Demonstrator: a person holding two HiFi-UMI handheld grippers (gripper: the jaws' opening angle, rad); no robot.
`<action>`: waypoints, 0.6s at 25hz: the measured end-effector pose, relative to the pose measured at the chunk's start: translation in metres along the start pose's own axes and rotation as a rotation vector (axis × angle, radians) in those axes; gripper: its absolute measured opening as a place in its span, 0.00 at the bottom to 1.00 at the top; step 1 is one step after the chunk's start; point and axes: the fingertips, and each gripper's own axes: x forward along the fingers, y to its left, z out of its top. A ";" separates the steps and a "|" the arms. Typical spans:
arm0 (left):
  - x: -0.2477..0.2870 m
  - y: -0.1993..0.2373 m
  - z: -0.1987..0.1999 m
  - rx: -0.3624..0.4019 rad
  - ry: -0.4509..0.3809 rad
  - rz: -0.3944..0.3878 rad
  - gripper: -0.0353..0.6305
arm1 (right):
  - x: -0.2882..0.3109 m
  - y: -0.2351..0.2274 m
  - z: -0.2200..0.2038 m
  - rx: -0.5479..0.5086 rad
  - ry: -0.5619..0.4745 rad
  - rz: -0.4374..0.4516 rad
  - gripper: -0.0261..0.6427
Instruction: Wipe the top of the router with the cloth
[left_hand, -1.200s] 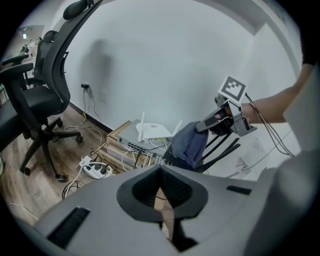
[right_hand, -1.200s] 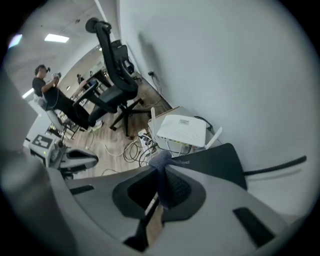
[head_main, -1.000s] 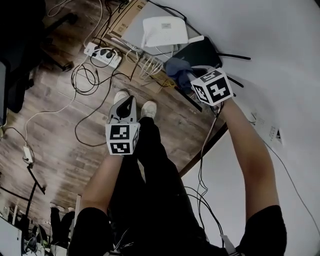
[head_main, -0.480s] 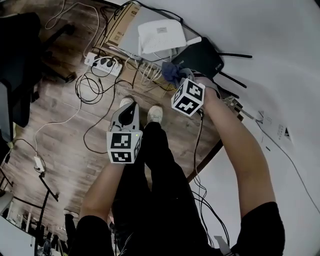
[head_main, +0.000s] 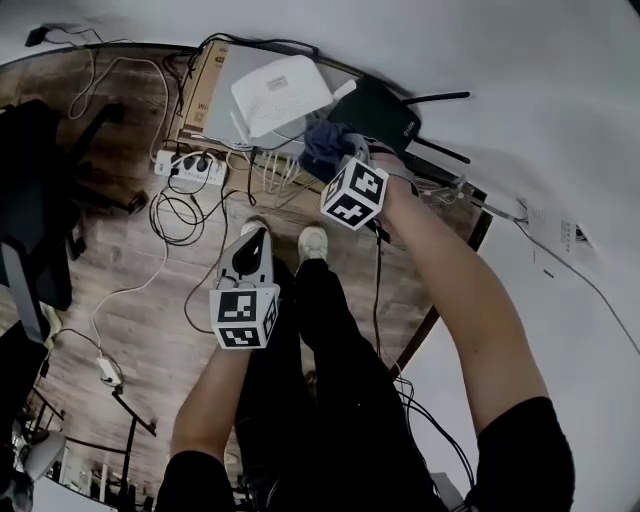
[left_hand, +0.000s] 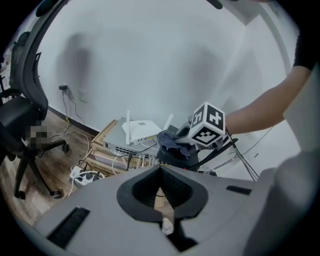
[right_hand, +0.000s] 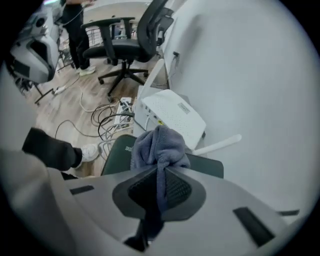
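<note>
The right tool (right_hand: 161, 172), jaws clamped on the bunched grey cloth (right_hand: 159, 145), hangs over the dark router (head_main: 385, 105), which lies just below and beside a white router (head_main: 280, 92) by the wall; the left tool (left_hand: 161, 180), jaws together on nothing, waits well back

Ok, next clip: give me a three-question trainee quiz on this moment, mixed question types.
1. True or false: the right gripper is shut on the cloth.
2. The cloth is held over which router? A) the white router B) the dark router C) neither
3. Fill in: the left gripper has its jaws ____, with nothing between them.
Key: 1 true; 2 B; 3 shut.
</note>
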 end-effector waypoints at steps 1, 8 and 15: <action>0.003 -0.002 0.002 0.002 0.000 -0.005 0.04 | 0.001 -0.006 -0.002 0.050 -0.012 0.005 0.05; 0.021 -0.008 0.010 0.026 0.022 -0.022 0.04 | 0.011 -0.045 -0.017 0.256 0.016 -0.010 0.05; 0.045 -0.010 0.033 0.021 0.023 -0.030 0.04 | 0.024 -0.083 -0.029 0.324 0.071 -0.039 0.05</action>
